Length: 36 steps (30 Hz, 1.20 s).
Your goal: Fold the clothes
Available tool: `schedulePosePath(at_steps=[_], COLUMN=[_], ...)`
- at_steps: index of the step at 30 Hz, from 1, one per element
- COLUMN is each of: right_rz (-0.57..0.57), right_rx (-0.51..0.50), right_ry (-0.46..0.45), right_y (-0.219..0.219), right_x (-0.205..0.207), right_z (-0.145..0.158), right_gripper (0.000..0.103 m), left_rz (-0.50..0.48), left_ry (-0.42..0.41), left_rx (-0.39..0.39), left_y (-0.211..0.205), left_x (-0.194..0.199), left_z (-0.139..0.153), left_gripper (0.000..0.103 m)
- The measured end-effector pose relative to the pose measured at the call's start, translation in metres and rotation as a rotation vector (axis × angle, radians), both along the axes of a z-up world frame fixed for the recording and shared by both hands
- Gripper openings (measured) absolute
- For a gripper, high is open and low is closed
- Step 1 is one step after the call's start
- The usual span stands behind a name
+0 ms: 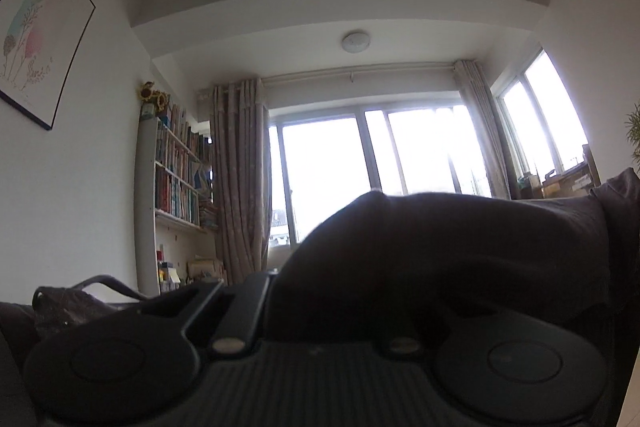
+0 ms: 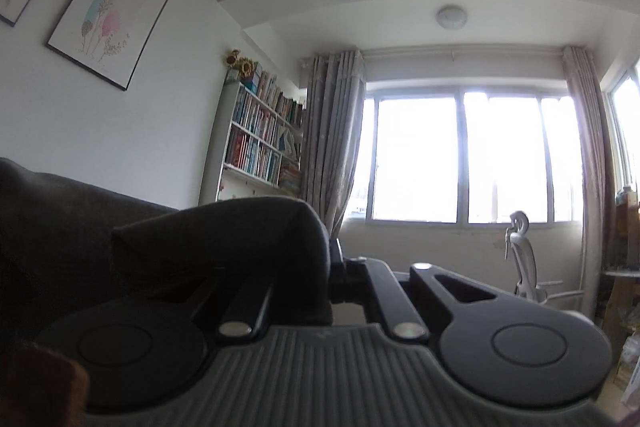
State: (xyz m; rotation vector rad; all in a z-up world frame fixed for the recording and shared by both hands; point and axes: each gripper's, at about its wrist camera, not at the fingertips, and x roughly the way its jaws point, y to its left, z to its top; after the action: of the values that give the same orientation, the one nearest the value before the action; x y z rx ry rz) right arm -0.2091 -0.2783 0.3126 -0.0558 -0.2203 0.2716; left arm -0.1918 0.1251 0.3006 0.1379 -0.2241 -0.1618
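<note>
Two grippers are up in the air, both aimed at the window wall, with one dark garment (image 1: 460,259) slung between them. Nearest the left lens, the left gripper (image 1: 340,291) has cloth heaped over its fingers and spilling away to their right; the tips are buried, so I cannot tell how they stand, though the fabric looks pinched there. On the right gripper (image 2: 320,279), the cloth (image 2: 224,251) drapes over the left finger and hangs off to the left, and it appears clamped. Judging the step as a lift-and-spread: keep both pinches firm, hold the top edge level and taut, then lower evenly. Beyond the fingers stand a bookshelf (image 2: 260,143) and curtains (image 1: 240,179).
</note>
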Motion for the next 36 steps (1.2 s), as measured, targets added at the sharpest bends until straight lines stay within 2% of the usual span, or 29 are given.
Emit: schedulePosePath(at_steps=[4,6,8,9,11,12,13,14,16,17,19,21,23,27,31,32,33,34,36], right_rz=[-0.026,-0.056,-0.083,-0.090,-0.118,-0.135,-0.153,-0.164,-0.186,-0.196,-0.218,-0.221,-0.223,-0.337,-0.601,-0.592,-0.518,-0.409,-0.205], right_rx=[-0.015,-0.026,-0.044,-0.047,-0.050,-0.045,-0.040,-0.039,-0.037,-0.036,-0.034,-0.038,-0.042,-0.109,-0.187,-0.167,-0.128,-0.100,-0.106], right_ry=[0.174,0.292,0.414,0.477,0.617,0.683,0.749,0.769,0.804,0.821,0.855,0.836,0.815,0.748,0.734,0.736,0.738,0.754,0.785], right_y=[-0.011,-0.012,-0.013,-0.014,-0.016,-0.018,-0.020,-0.022,-0.027,-0.029,-0.033,-0.040,-0.046,-0.050,-0.070,-0.075,-0.081,-0.081,-0.071], right_x=[0.088,0.149,0.213,0.244,0.305,0.328,0.351,0.357,0.366,0.370,0.379,0.377,0.374,0.376,0.390,0.385,0.375,0.363,0.338], right_z=[-0.048,-0.081,-0.114,-0.132,-0.175,-0.198,-0.221,-0.232,-0.252,-0.262,-0.282,-0.279,-0.275,-0.265,-0.273,-0.271,-0.269,-0.267,-0.265], right_gripper=[0.004,0.004,0.004,0.004,0.004,0.005,0.005,0.005,0.006,0.009,0.018,0.018,0.018,0.018,0.019,0.019,0.020,0.024,0.024], left_rz=[0.008,0.005,0.018,0.025,0.051,0.074,0.093,0.104,0.113,0.106,0.101,0.114,0.129,0.158,0.187,0.194,0.201,0.181,0.116], left_ry=[0.191,0.313,0.424,0.478,0.624,0.707,0.772,0.798,0.805,0.792,0.764,0.736,0.726,0.709,0.691,0.687,0.683,0.696,0.737], left_rx=[0.021,0.036,0.087,0.112,0.117,0.104,0.095,0.094,0.091,0.076,0.035,-0.004,0.008,0.046,0.084,0.093,0.103,0.111,0.127], left_y=[-0.014,-0.023,-0.036,-0.041,-0.046,-0.047,-0.047,-0.046,-0.042,-0.038,-0.028,-0.018,-0.018,-0.021,-0.024,-0.024,-0.025,-0.029,-0.039], left_x=[0.102,0.170,0.236,0.267,0.327,0.353,0.372,0.381,0.388,0.386,0.384,0.383,0.379,0.370,0.362,0.360,0.358,0.358,0.360], left_z=[-0.053,-0.090,-0.132,-0.154,-0.204,-0.233,-0.255,-0.270,-0.288,-0.286,-0.275,-0.261,-0.257,-0.251,-0.246,-0.244,-0.243,-0.244,-0.249], left_gripper=[0.010,0.010,0.012,0.017,0.035,0.049,0.051,0.051,0.053,0.055,0.068,0.071,0.072,0.072,0.072,0.072,0.072,0.072,0.075])
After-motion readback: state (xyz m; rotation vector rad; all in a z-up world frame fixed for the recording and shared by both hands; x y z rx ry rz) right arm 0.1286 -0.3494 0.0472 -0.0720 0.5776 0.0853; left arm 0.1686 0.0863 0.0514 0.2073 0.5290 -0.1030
